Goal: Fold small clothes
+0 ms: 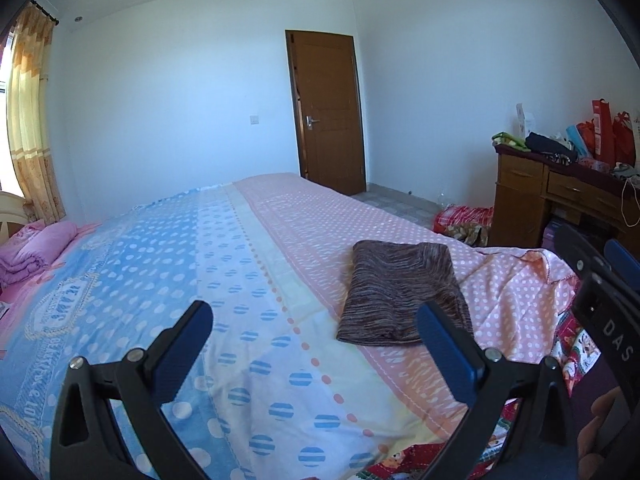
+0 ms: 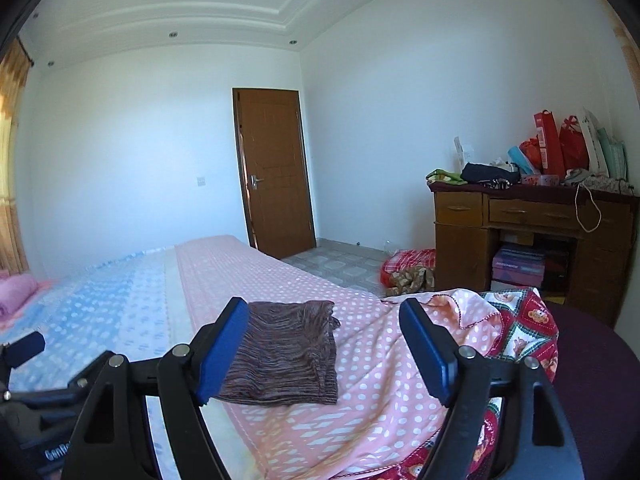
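Jaws wide apart on left gripper (image 1: 314, 326) and right gripper (image 2: 322, 326), both empty, raised over bed (image 1: 248, 280). Brown striped garment (image 2: 286, 354) lies as flat rectangle on pink dotted half, near bed's right edge; looks already folded, so likely released. Far: door (image 2: 274, 172), cluttered wooden counter (image 2: 520, 216).

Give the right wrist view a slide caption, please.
Open right gripper above a folded brown garment on the pink dotted bedsheet.
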